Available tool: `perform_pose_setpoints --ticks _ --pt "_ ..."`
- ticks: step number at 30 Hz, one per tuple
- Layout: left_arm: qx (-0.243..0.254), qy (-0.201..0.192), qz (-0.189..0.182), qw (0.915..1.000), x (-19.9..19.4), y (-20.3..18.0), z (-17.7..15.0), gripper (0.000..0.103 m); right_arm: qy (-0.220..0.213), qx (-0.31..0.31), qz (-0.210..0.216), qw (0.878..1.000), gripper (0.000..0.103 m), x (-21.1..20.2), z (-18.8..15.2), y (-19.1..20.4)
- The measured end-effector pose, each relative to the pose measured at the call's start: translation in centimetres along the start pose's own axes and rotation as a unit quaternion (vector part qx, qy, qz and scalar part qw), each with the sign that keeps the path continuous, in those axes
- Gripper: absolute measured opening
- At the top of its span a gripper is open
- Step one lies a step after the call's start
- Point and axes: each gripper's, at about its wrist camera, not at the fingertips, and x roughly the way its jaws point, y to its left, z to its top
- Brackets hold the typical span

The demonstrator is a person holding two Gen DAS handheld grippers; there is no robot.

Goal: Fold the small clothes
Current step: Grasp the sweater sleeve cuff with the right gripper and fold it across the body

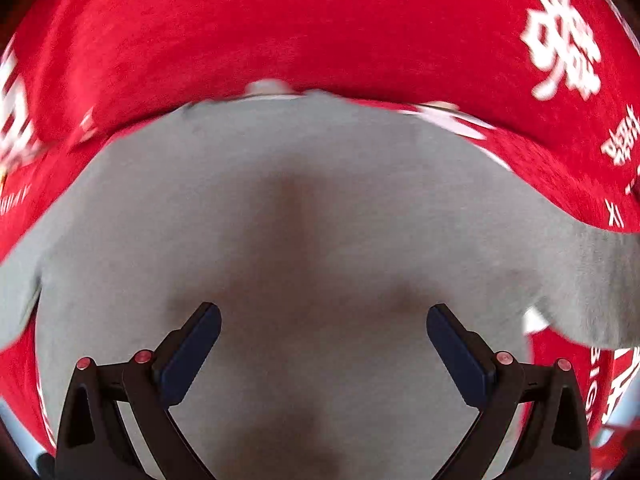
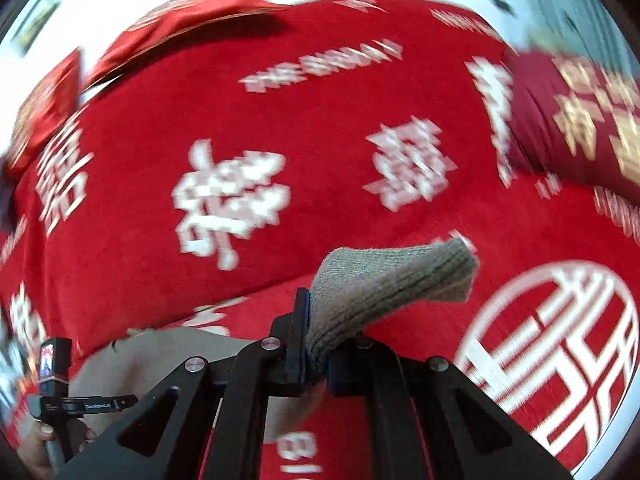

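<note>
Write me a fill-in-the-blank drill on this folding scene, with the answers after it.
1. The right gripper is shut on a ribbed piece of ____ knit fabric.
2. The left gripper hangs with its fingers ____ over the grey garment.
3. The cloth beneath everything is ____ with white characters.

Missing words: grey; open; red

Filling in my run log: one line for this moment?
left gripper: open over grey garment | right gripper: shut on grey ribbed cuff
</note>
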Motion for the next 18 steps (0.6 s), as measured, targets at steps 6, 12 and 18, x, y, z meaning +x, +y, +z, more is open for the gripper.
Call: perform_pose_setpoints --ticks 6,12,18 --pt "-0.081 -0.012 -0.010 0.9966 -1.9 10.2 -1.8 0.103 -0.012 -0.152 0.038 0.988 0.007 -0.5 0.1 14.9" --pt "-0.152 -0.040 -0.004 0.9876 -4.2 19.9 -2.3 0.103 0.000 -0.224 0.104 0.969 0.007 0.2 -2.0 28.7" --pt "-0.206 -0.059 0.006 0.9768 -5.3 27.8 -5.1 0.103 0.039 -0.318 0.148 0.936 0.007 3.1 -9.7 41.5"
